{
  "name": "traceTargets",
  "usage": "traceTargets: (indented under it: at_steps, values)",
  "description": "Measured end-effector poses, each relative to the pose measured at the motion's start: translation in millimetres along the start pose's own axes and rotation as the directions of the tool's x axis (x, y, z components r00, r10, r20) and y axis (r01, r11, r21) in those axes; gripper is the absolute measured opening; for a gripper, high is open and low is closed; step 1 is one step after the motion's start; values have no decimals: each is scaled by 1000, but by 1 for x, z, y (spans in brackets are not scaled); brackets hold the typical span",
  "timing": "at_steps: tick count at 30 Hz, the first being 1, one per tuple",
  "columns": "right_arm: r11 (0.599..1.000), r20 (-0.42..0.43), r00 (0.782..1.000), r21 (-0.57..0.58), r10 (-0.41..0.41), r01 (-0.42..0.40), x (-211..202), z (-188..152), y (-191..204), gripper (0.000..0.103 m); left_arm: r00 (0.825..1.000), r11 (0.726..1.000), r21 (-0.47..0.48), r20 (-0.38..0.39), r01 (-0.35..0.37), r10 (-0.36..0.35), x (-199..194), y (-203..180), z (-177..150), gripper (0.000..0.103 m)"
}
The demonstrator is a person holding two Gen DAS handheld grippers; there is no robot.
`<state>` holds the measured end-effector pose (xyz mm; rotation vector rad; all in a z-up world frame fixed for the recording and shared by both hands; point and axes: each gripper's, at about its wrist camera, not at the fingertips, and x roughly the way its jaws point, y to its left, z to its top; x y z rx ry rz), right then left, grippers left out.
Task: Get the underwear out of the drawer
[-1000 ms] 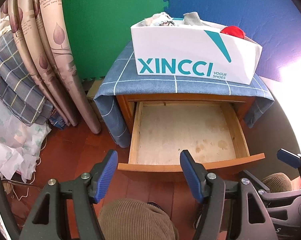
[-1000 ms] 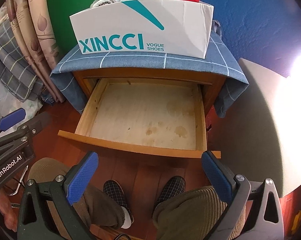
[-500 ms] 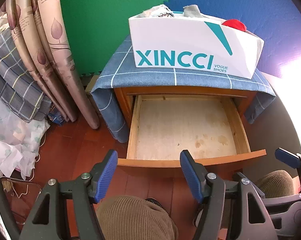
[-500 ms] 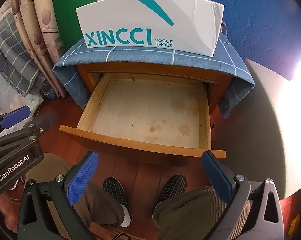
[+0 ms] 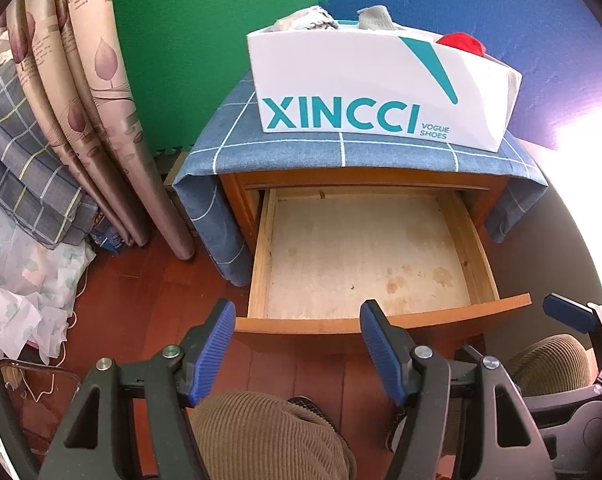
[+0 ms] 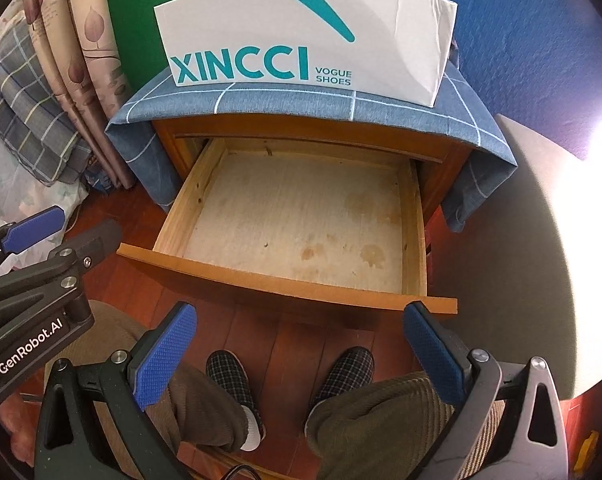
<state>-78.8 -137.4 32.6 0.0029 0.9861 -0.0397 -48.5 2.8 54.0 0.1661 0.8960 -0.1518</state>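
Behind the front wall of the white shoe box (image 5: 365,92), most of its contents are hidden: only a pale patterned cloth (image 5: 307,23), a grey piece (image 5: 375,20) and a red piece (image 5: 461,43) poke above the rim, and whether any of them is underwear cannot be made out. The box sits on a blue checked cloth (image 5: 301,148) that covers the wooden cabinet. Below the box, the drawer (image 5: 365,322) is pulled out, its stained bottom bare. In front of the drawer, the left gripper (image 5: 297,322) hovers with jaws apart, holding nothing; the right gripper (image 6: 299,322) gapes wider, also empty. Corduroy knees and checked slippers (image 6: 229,376) show beneath.
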Motion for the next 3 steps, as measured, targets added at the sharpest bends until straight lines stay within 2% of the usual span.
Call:
traceTargets:
  at_steps: [3]
  values:
    - [1000, 0, 1000, -4, -4, 4, 0, 0, 1, 102, 1000, 1000, -6, -6, -6, 6, 1, 0, 0, 66]
